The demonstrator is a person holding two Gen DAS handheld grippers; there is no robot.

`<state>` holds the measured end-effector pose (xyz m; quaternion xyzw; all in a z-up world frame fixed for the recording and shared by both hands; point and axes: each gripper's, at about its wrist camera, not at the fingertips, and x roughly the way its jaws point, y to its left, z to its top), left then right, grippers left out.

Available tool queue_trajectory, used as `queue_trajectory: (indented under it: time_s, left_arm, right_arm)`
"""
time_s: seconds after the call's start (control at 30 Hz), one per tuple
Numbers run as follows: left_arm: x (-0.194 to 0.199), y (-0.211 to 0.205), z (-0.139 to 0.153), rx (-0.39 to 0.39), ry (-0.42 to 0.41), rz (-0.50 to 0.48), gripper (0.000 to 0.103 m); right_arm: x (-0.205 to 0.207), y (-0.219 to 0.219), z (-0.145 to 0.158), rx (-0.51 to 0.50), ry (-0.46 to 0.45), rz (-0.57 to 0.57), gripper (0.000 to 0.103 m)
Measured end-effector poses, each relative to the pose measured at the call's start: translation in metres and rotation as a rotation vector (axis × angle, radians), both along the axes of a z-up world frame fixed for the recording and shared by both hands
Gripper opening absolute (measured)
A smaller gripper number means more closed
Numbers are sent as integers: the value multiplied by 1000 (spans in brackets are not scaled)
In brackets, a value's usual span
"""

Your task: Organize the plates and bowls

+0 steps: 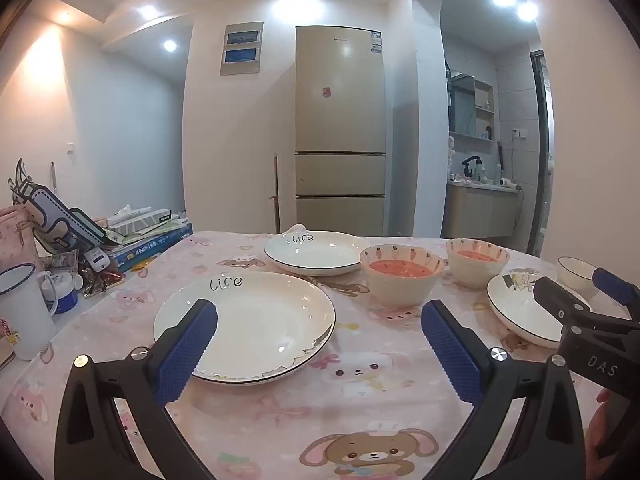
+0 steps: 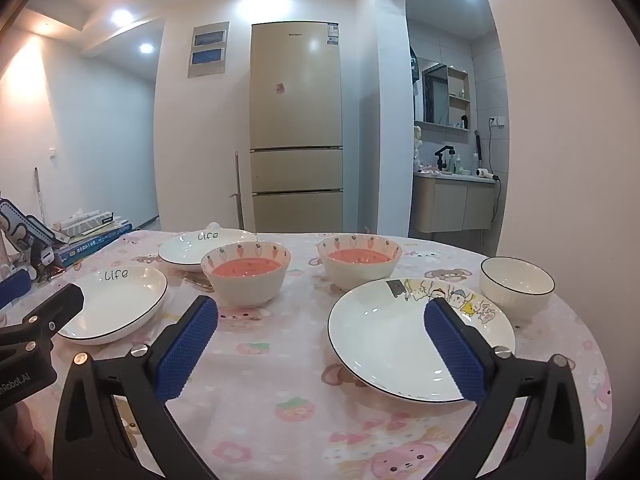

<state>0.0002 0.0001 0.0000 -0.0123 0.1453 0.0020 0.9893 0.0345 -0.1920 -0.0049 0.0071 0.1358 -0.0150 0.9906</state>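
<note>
We see a table under a pink cartoon tablecloth (image 1: 360, 396), set with three plates and three bowls.

Left wrist view: the left gripper (image 1: 319, 344) sits low in the frame, its blue-padded fingers (image 1: 188, 350) spread as wide as they go, nothing between them. The left finger overlaps the near edge of the near "Life" plate (image 1: 256, 320) in the picture; we cannot tell whether it touches. A second "Life" plate (image 1: 316, 254) lies farther back, centre frame. Right of it stand two carrot-pattern bowls (image 1: 400, 276) with pink-red insides, one beside the other. At the right edge we see the right gripper (image 1: 580, 292) coming in over the cartoon plate (image 1: 520, 312).

Right wrist view: the right gripper (image 2: 321, 344) is also fully spread and holds nothing. Its right finger (image 2: 456, 348) overlaps the cartoon plate (image 2: 400, 340) at lower right of the frame; contact unclear. A plain white bowl with a dark rim (image 2: 516, 284) stands just beside that plate, at right. The two carrot-pattern bowls (image 2: 246, 276) sit mid-frame, apart from each other. The two "Life" plates lie at left, the near one (image 2: 116, 304) partly behind the left gripper's black frame.

Background: a beige fridge (image 1: 340, 128) at centre, a stack of books (image 1: 152, 240) and a white mug (image 1: 22, 312) at the left of the table.
</note>
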Motion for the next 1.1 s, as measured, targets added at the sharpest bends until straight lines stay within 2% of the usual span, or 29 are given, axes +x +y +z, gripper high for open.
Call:
queue_trajectory:
  time_s: [1.1]
  left_arm:
    - [5, -4, 0, 4, -4, -9, 103]
  right_arm:
    - [1, 0, -1, 2, -2, 4, 103]
